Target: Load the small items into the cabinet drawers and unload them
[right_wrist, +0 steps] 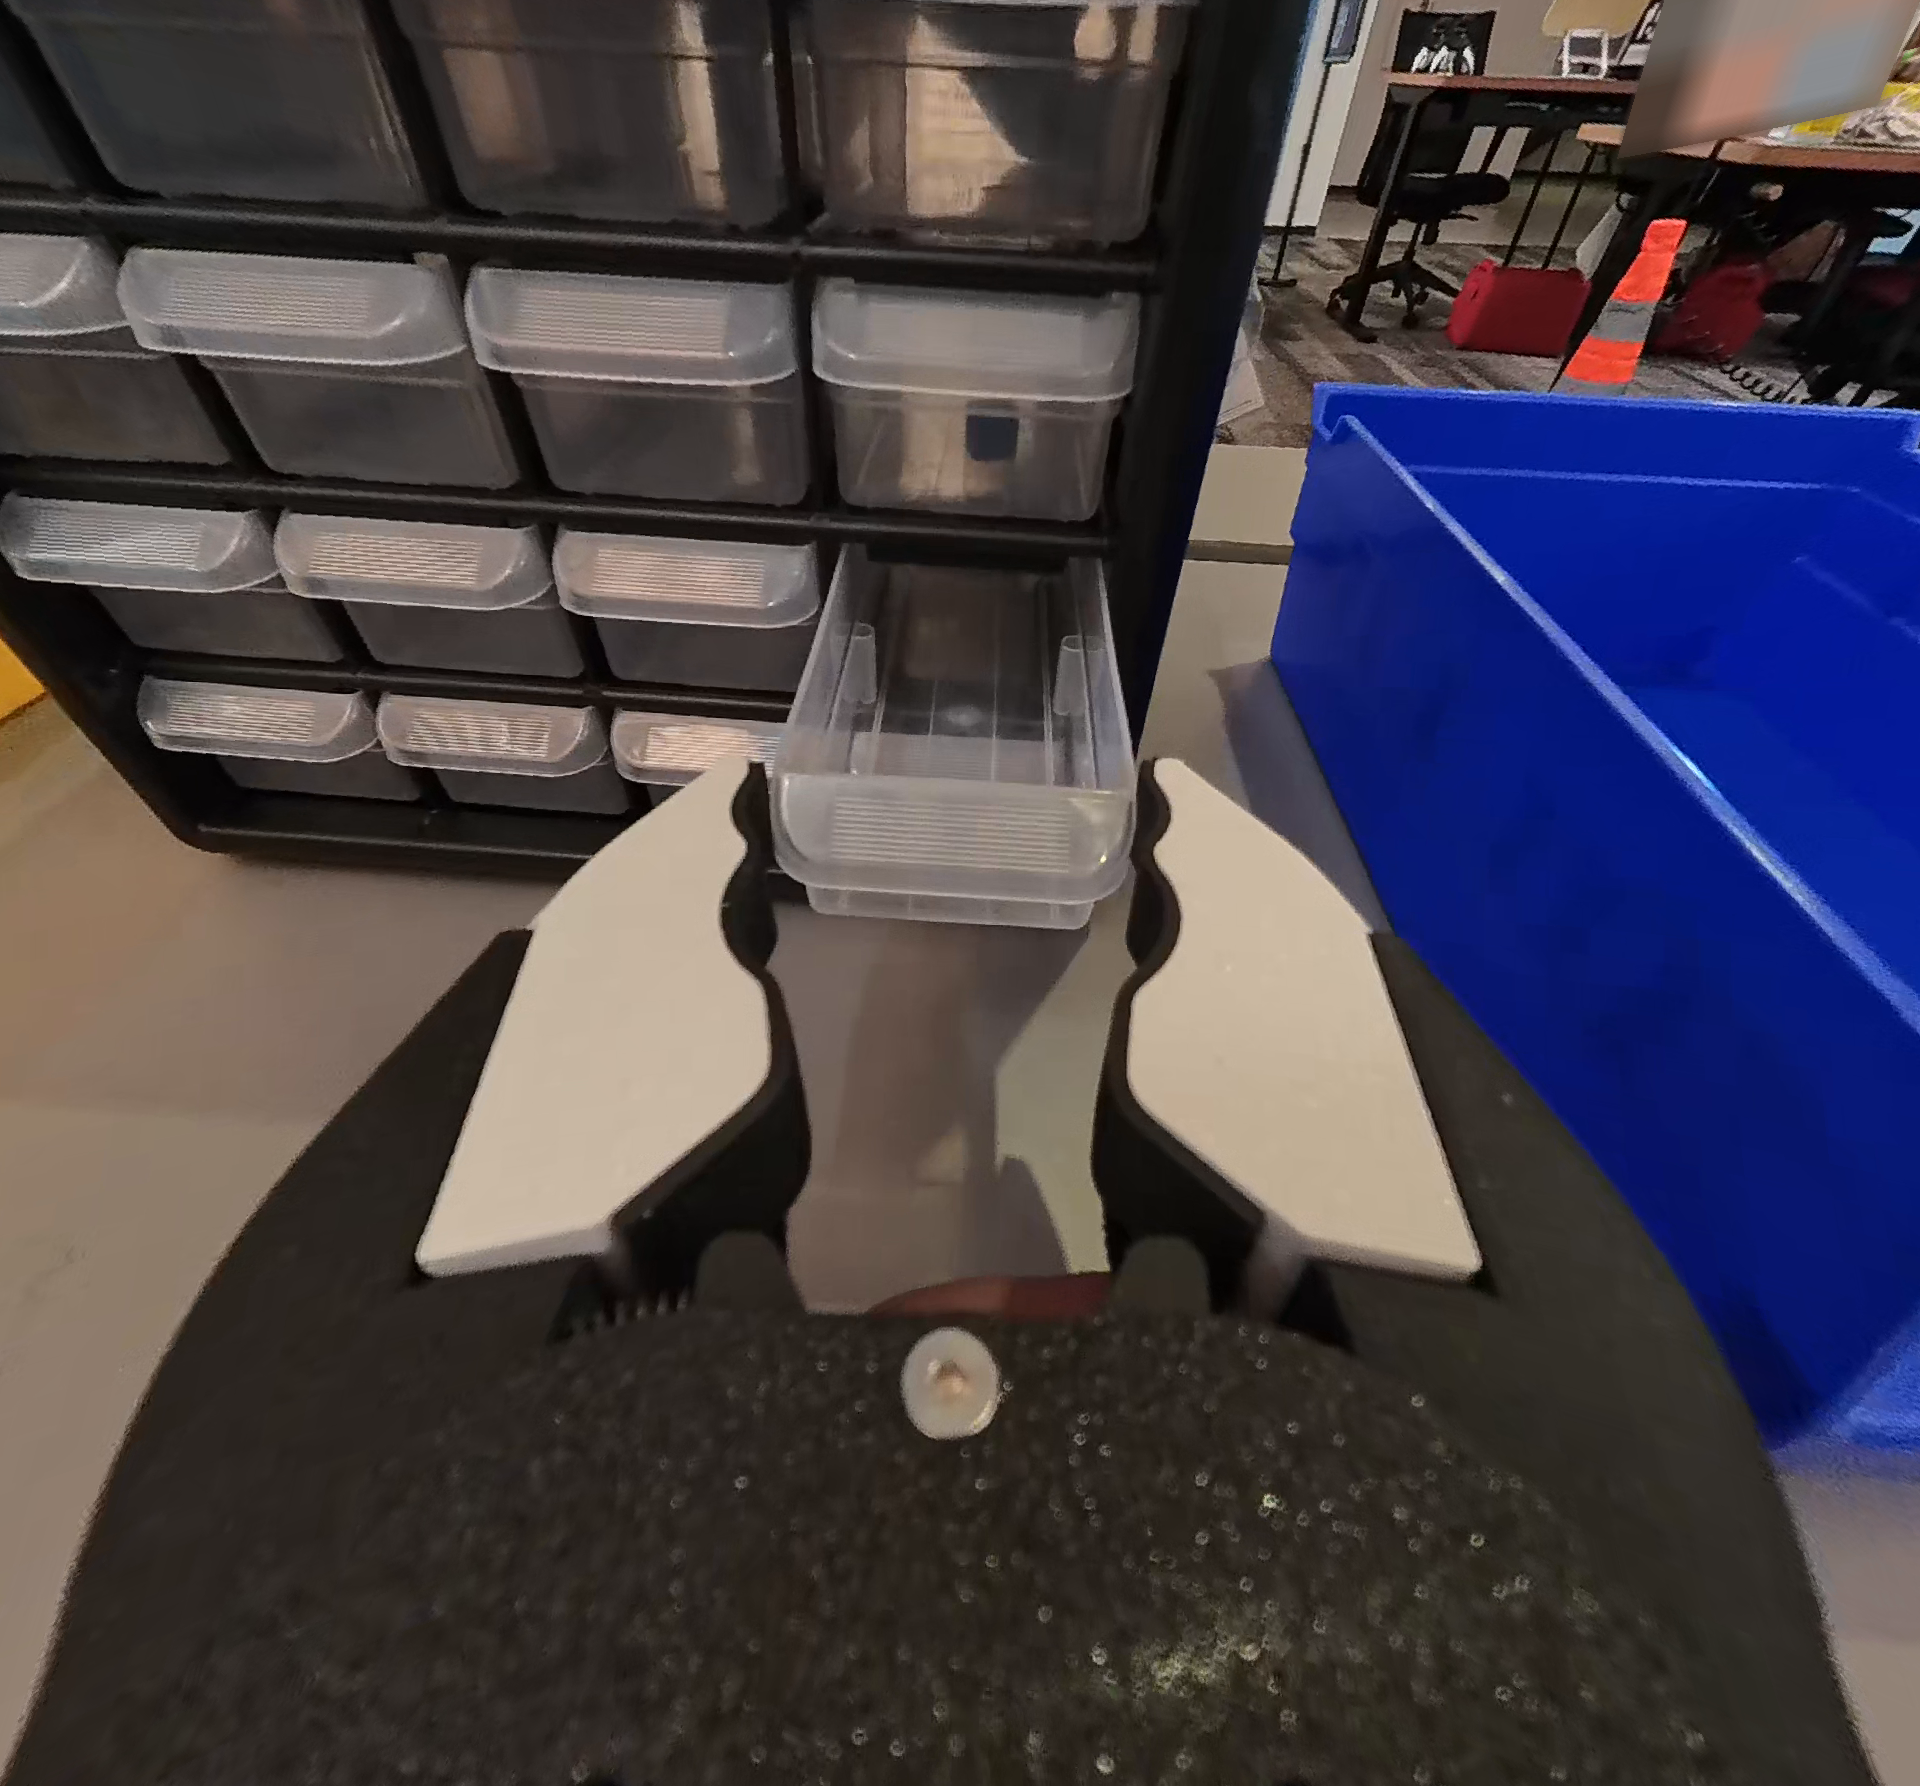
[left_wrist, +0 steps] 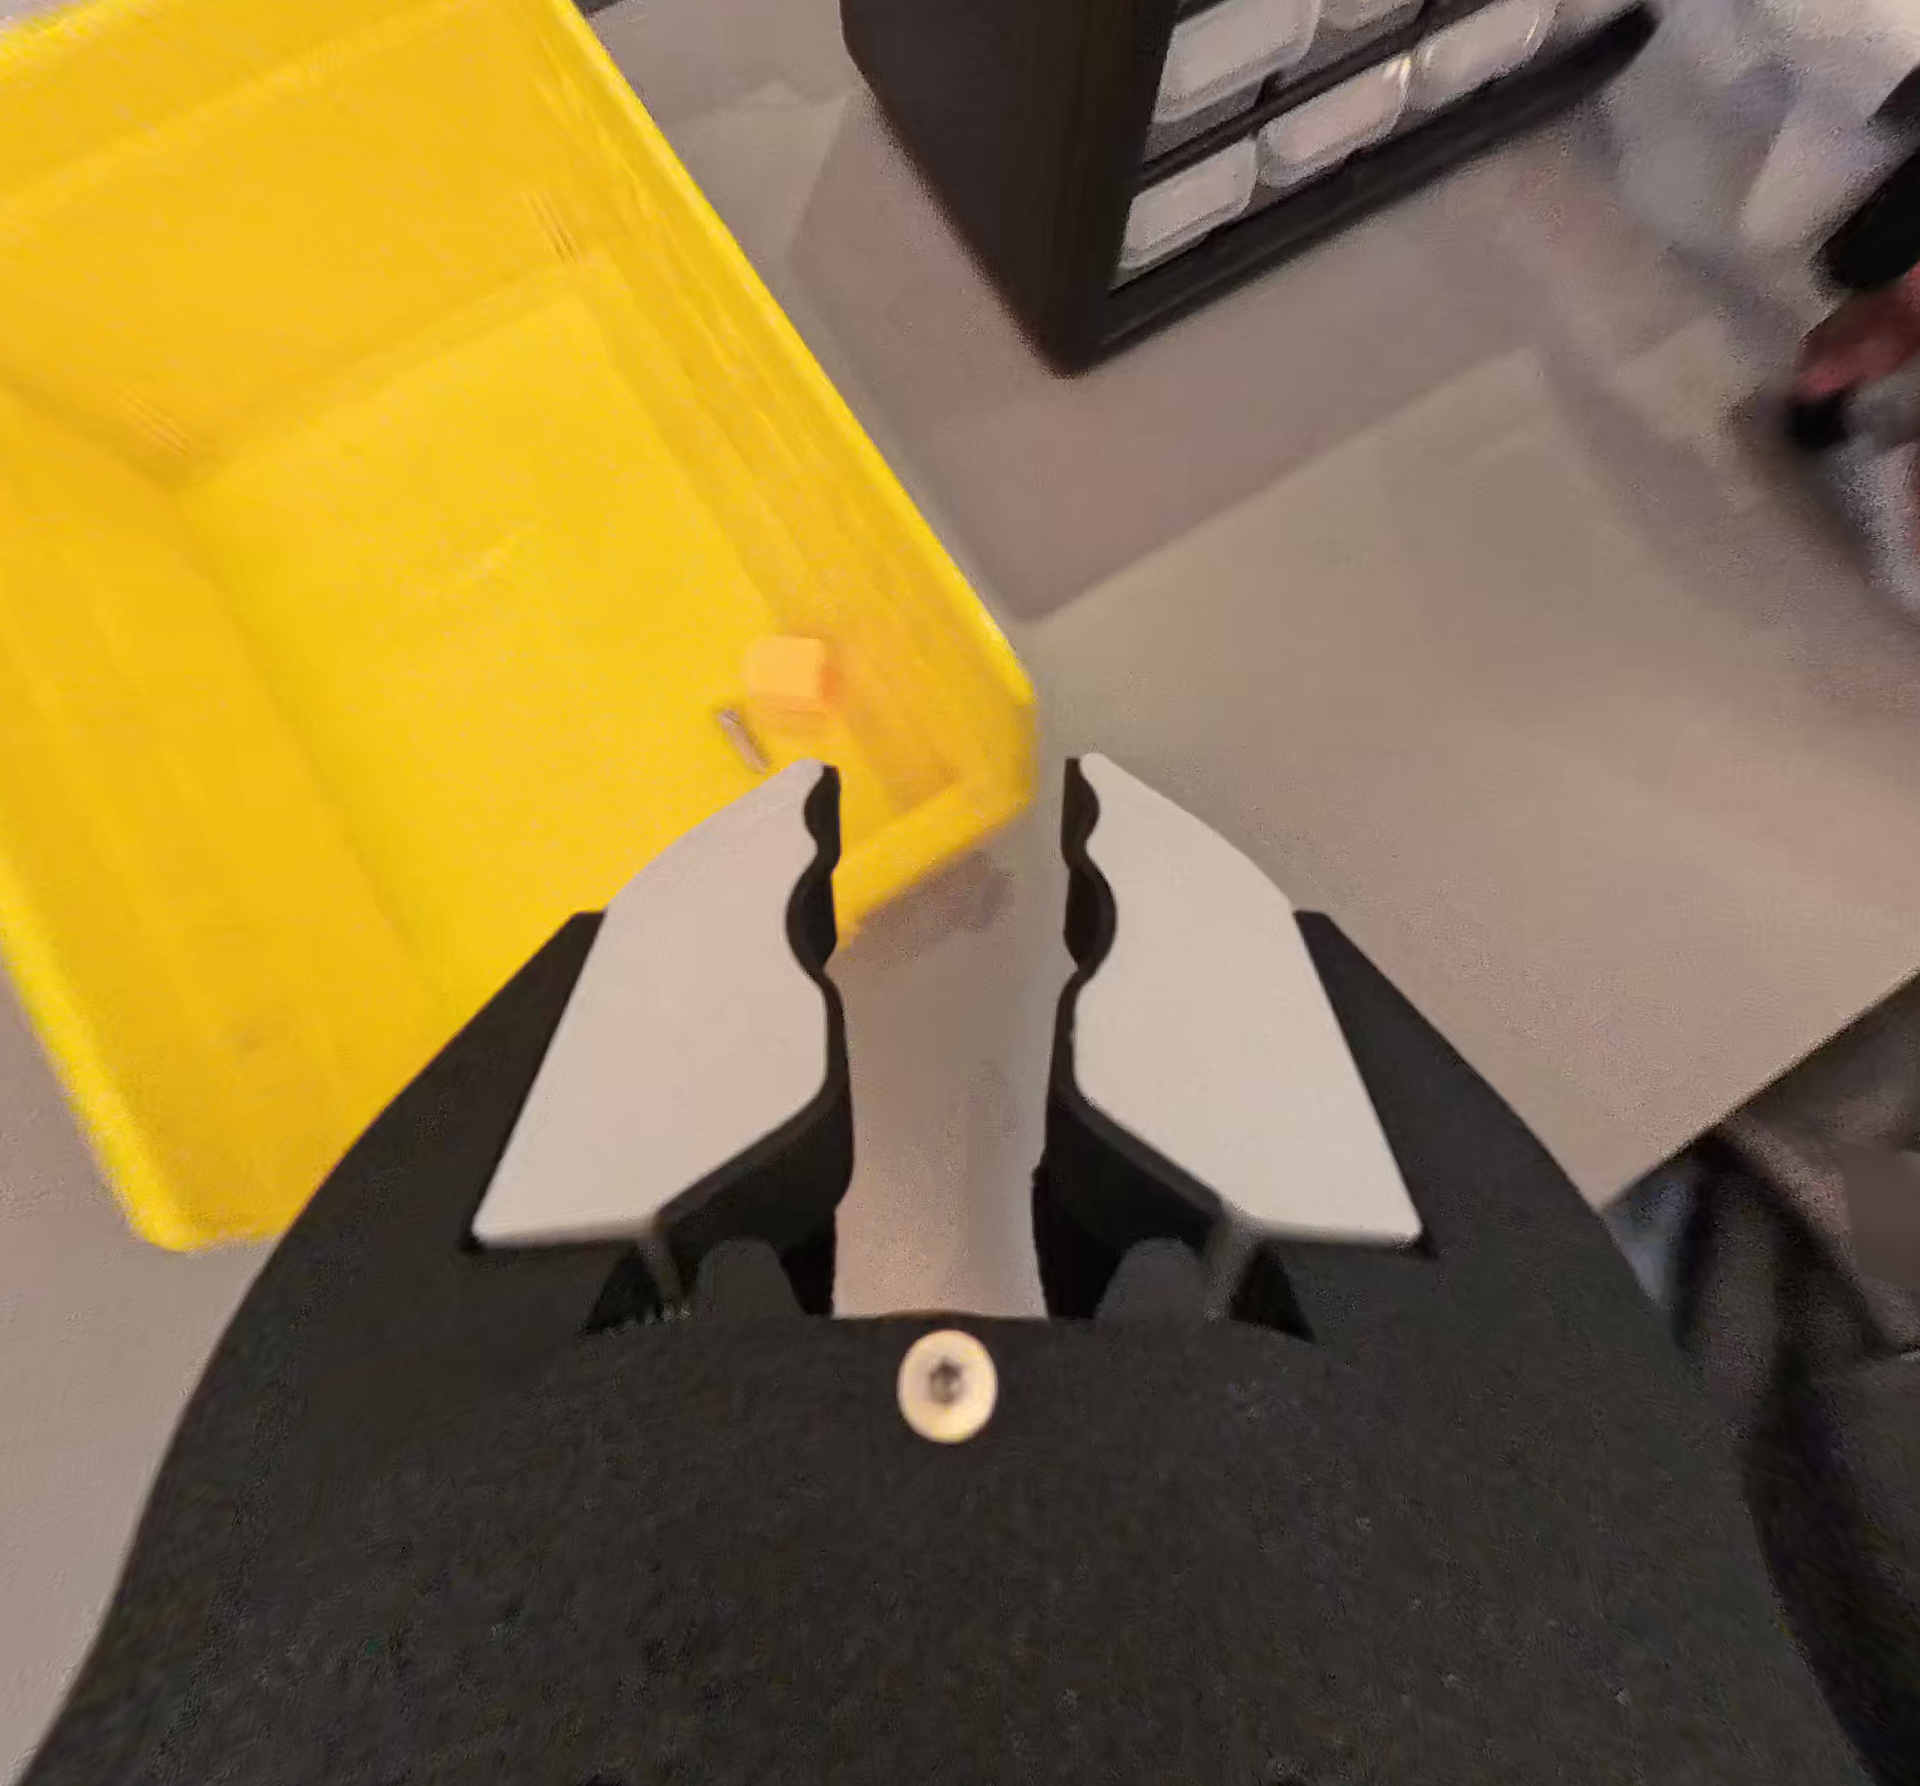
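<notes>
The right hand-held gripper (right_wrist: pixel 948 806) is spread wide with its fingers either side of the pulled-out clear drawer (right_wrist: pixel 961 728) of the black cabinet (right_wrist: pixel 1184 386); whether they touch it, I cannot tell. The left hand-held gripper (left_wrist: pixel 948 801) hangs released and empty over the yellow bin (left_wrist: pixel 312 448), where a small orange block (left_wrist: pixel 788 687) lies in the near corner. The left should probably drop straight onto the block, clear of the bin wall, before closing.

A smooth grey tabletop (right_wrist: pixel 208 1061) carries three things. Straight ahead of the right gripper (right_wrist: pixel 951 791) stands a black plastic cabinet of small clear drawers (right_wrist: pixel 644 365), resting directly on the surface. To that gripper's right sits a deep blue plastic bin (right_wrist: pixel 1621 801), near the cabinet's side. Ahead and left of the left gripper (left_wrist: pixel 948 786) lies an open yellow plastic bin (left_wrist: pixel 343 406).
</notes>
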Motion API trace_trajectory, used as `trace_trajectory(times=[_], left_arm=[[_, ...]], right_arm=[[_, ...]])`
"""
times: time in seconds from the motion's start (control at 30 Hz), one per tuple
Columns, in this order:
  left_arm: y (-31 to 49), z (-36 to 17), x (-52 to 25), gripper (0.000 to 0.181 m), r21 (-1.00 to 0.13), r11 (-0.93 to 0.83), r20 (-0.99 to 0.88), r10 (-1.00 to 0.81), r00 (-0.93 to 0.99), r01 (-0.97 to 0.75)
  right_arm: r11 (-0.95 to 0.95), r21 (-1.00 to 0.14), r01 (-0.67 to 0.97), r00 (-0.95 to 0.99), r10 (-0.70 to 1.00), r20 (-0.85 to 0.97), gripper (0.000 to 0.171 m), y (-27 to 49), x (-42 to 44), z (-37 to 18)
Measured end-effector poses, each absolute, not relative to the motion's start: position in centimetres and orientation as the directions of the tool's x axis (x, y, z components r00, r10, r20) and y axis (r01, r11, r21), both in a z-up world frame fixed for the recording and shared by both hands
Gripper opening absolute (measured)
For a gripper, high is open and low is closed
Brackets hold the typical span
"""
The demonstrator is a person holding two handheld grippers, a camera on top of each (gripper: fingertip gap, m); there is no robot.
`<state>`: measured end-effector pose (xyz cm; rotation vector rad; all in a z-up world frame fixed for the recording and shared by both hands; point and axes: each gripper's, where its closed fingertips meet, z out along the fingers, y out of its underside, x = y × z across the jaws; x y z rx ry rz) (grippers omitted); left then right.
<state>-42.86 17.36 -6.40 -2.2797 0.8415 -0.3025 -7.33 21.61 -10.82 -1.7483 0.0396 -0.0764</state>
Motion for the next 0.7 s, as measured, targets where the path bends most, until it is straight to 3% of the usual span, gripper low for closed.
trace_trajectory(times=[0.13, 0.3, 0.43, 0.7], left_arm=[[20.0, -7.4, -43.0, 0.034, -0.614, -0.4, -0.093, -0.819, 0.566, -0.68], [22.1, -10.3, -43.7, 0.034, -0.511, -0.386, -0.067, -0.873, 0.484, -0.768], [23.0, -12.6, -45.0, 0.048, -0.396, -0.455, -0.049, -0.857, 0.513, -0.798], [23.6, -13.3, -45.5, 0.043, -0.404, -0.316, -0.098, -0.918, 0.384, -0.859]], right_arm=[[-0.176, -0.984, 0.011, 0.997, -0.067, 0.023, 0.066, 21.6, -7.3, -10.8], [-0.176, -0.984, 0.011, 0.997, -0.071, 0.024, 0.066, 21.7, -7.4, -10.8], [-0.178, -0.984, 0.005, 0.998, -0.068, 0.018, 0.066, 21.7, -7.3, -10.8], [-0.179, -0.984, 0.004, 0.998, -0.068, 0.016, 0.066, 21.7, -7.4, -10.8]])
